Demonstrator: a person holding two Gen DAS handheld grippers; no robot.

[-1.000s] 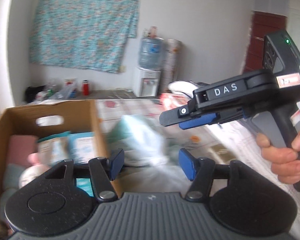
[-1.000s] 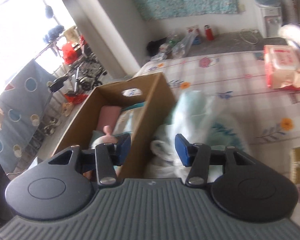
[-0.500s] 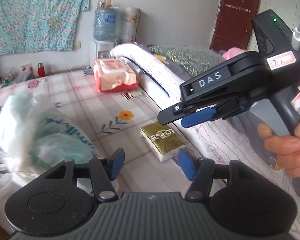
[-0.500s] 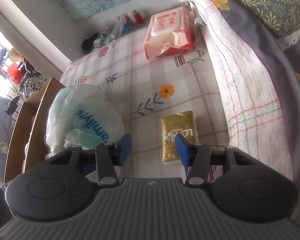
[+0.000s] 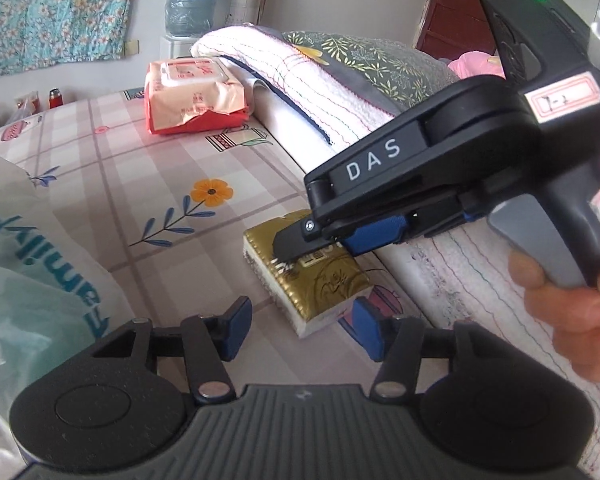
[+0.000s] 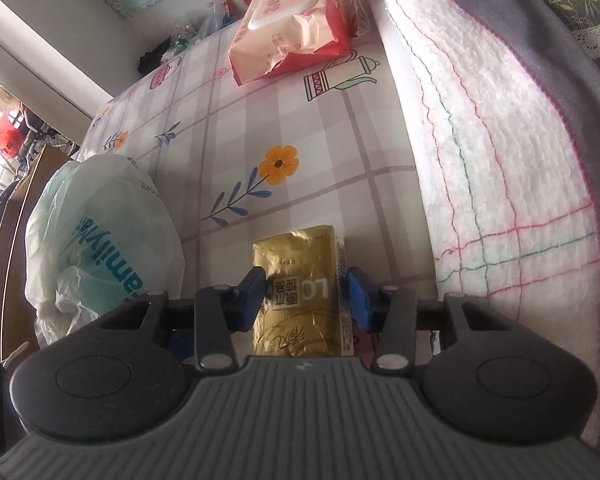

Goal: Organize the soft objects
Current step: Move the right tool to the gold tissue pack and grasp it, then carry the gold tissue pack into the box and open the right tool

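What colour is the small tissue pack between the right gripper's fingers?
Shiny gold wrapper, white along its sides: the tissue pack, clearest in the right wrist view.

Both the left gripper [image 5: 298,330] and right gripper [image 6: 308,294], angled downward, have just been closing, fingers still apart.

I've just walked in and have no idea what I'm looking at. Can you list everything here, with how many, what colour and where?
Tissue pack: one, gold, on the bed, between the right gripper's fingers.
Wet-wipes pack: one, pink and red, far end of the bed.
Plastic bag: one, whitish green, left.
Cardboard box: one, brown, behind the bag.
Bedsheet: one, checked, flowered.
Folded quilts: white and grey, right.
Water bottle: one, blue, by the wall.
Left gripper: black, blue pads, open.
Right gripper: same, just closing around the pack.
Hand: one, holding it.
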